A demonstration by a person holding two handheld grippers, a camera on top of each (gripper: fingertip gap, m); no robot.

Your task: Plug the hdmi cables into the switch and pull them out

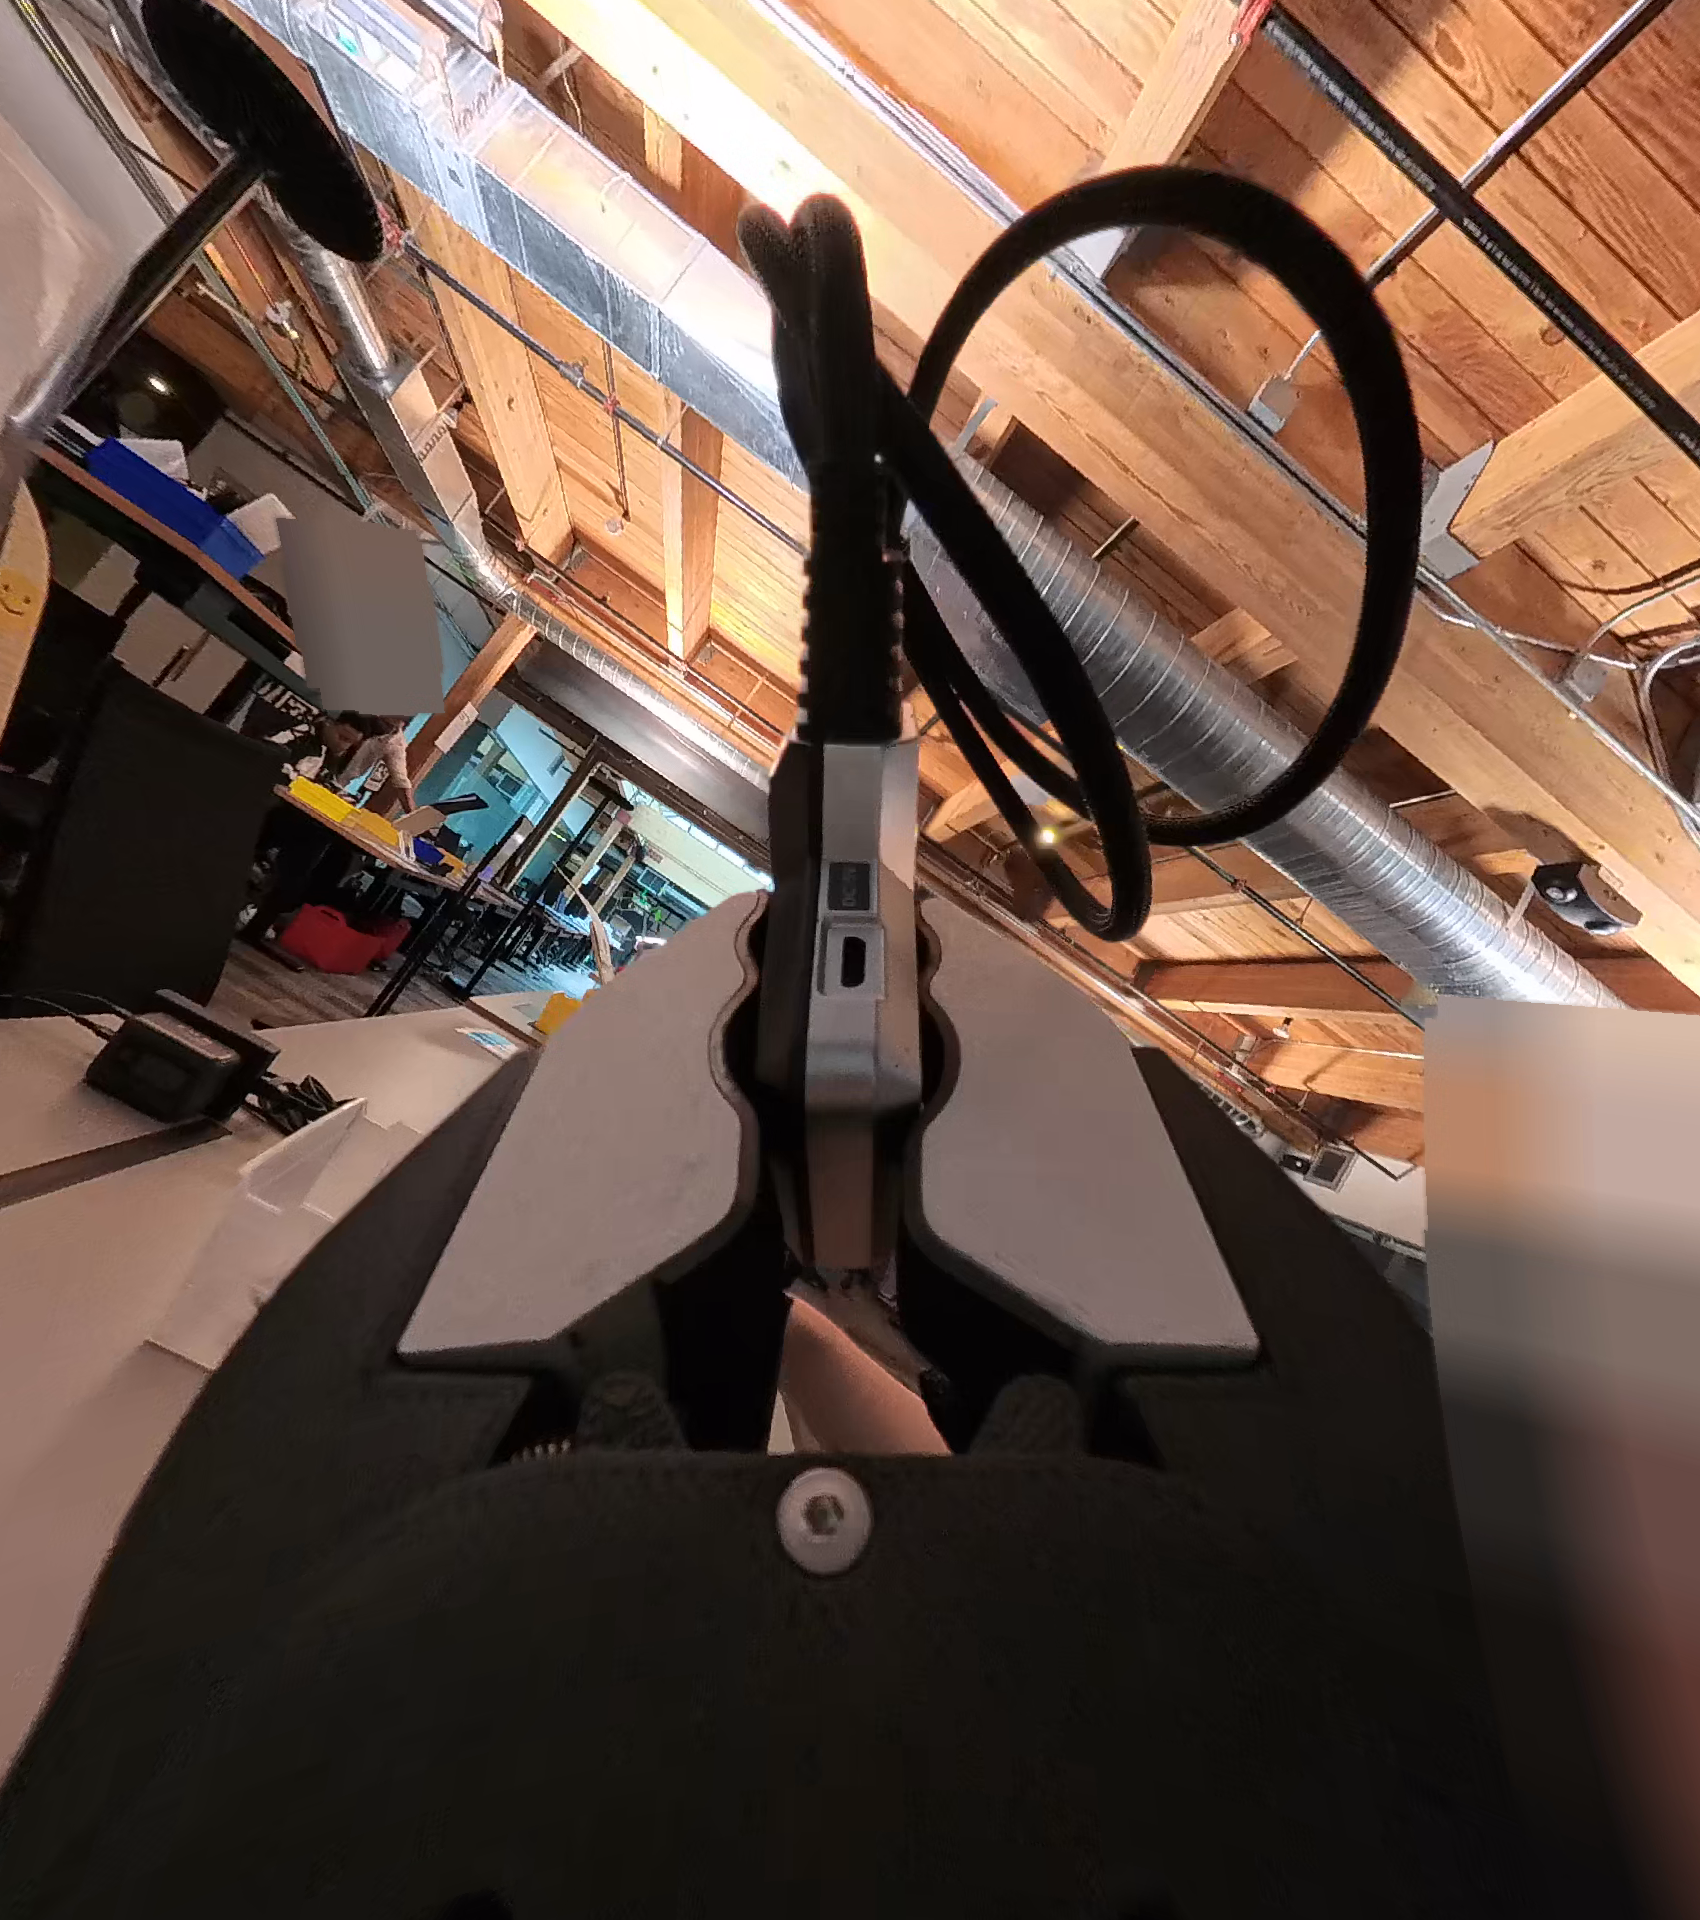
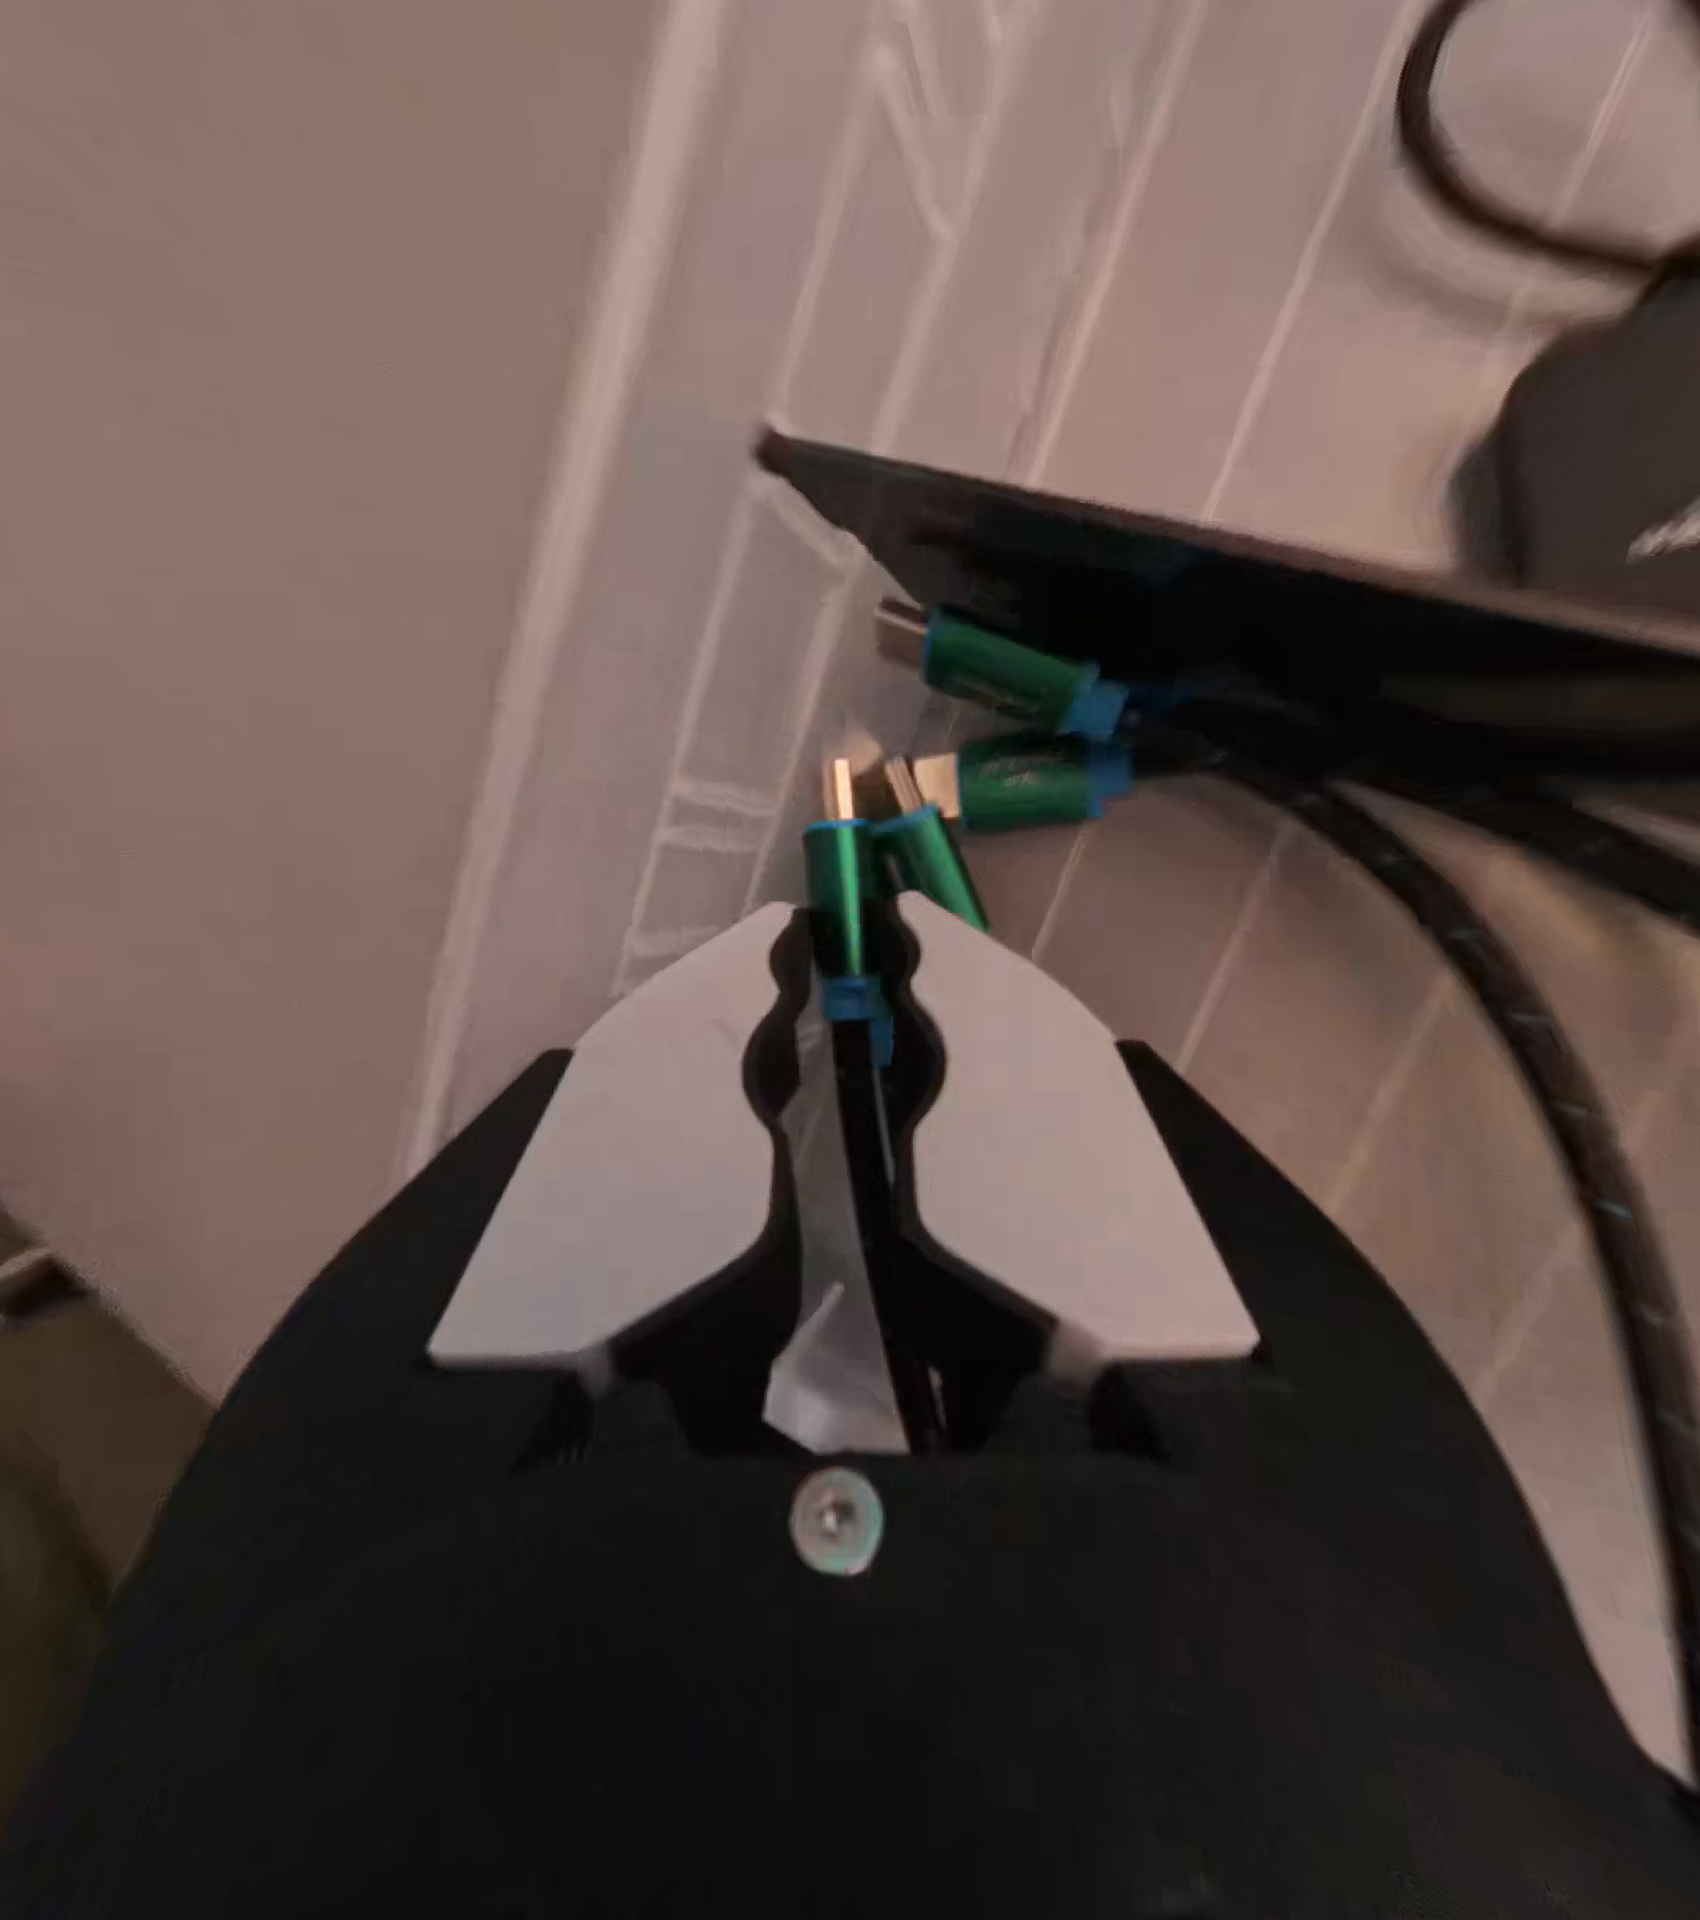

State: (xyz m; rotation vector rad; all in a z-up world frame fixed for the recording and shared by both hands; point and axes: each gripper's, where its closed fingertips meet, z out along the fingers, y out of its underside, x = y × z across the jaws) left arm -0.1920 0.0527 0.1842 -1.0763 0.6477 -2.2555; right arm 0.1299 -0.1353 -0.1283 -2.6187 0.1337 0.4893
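The left claw point(image 1: 838, 940) is clamped on the silver switch point(image 1: 851, 997), holding it up off the surface point(image 1: 25, 1299) toward the wooden ceiling point(image 1: 1241, 312); a black cable point(image 1: 1178, 499) loops from its top end. The right claw point(image 2: 848, 925) grips a green HDMI plug point(image 2: 838, 894) at its blue collar, metal tip pointing forward. Two more green plugs point(image 2: 1007, 670) lie under a dark panel point(image 2: 1293, 623), just beside the held one.
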